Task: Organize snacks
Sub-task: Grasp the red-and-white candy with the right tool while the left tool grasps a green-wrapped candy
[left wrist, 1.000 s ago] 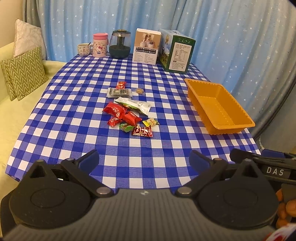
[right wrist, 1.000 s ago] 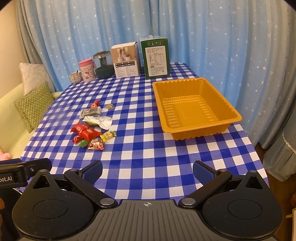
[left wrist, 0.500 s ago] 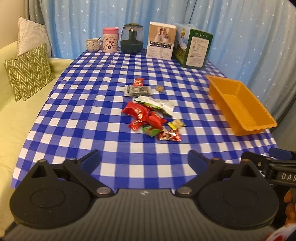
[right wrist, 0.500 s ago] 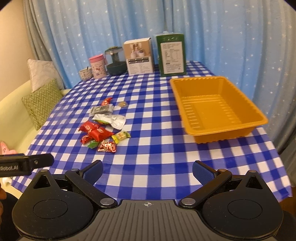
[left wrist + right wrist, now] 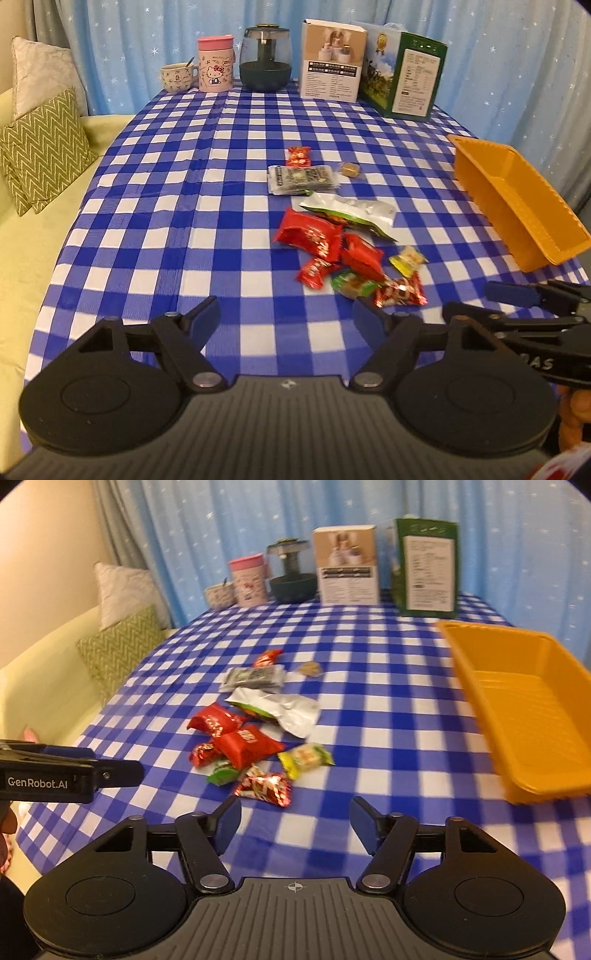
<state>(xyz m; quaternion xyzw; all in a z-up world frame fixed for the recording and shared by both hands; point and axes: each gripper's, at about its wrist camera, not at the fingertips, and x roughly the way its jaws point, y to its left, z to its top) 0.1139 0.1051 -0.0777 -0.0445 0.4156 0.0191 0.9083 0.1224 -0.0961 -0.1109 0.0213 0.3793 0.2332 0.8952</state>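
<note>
A cluster of wrapped snacks (image 5: 343,236) is seen on the blue-and-white checked bench (image 5: 184,206), at about the centre of the left wrist view and at 11 o'clock from centre in the right wrist view. Within it, a large red packet (image 5: 309,233) lies just beside a silver-and-green pouch (image 5: 351,213), with a grey printed packet (image 5: 302,179) at 12 o'clock from them and a small red-and-silver sweet (image 5: 264,785) at the near edge. An orange tray (image 5: 524,716) stands well apart from the snacks, at 3 o'clock; no snack can be seen in the part of it that shows.

The left gripper (image 5: 286,318) is held above the near bench edge, its jaws closing with nothing between them. The right gripper (image 5: 294,821) is likewise closing on nothing, the red-and-silver sweet lying just beyond its fingertips.

At 12 o'clock, along the far edge, a cup (image 5: 176,76), a pink tumbler (image 5: 215,63), a dark glass jar (image 5: 266,59) and two boxes (image 5: 334,61) are lined up before a blue curtain (image 5: 147,37).
</note>
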